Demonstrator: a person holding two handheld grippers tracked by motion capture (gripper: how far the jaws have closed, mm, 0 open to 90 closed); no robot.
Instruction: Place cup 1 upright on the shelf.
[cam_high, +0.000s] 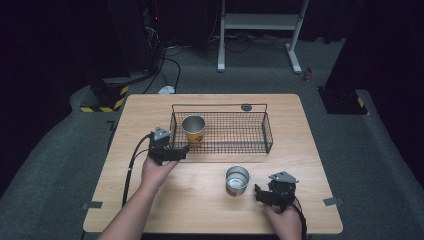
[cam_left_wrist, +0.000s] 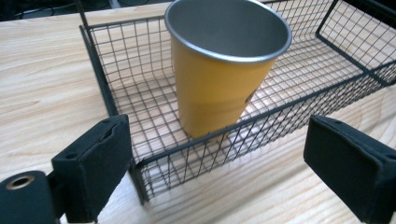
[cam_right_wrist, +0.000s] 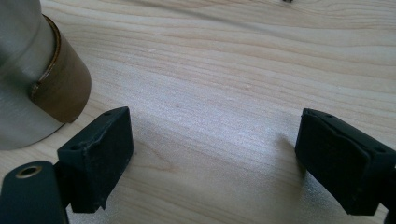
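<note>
The person's left forearm comes in from the near edge of the tabletop (cam_high: 300, 125) and angles toward its middle, the hand wrapped under the left tool (cam_high: 172, 151). That tool lies about level, its jaws pointing to the right, apart with nothing pressed between the pads. The right hand (cam_high: 286, 220) sits low by the near right corner, only the wrist and knuckles showing, and holds the right tool (cam_high: 260, 192) just above the wood. Its jaws point left and stand wide apart, gripping nothing.

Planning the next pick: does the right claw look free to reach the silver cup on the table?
Probably yes: the right claw is open, beside the silver cup, nothing between them.
</note>
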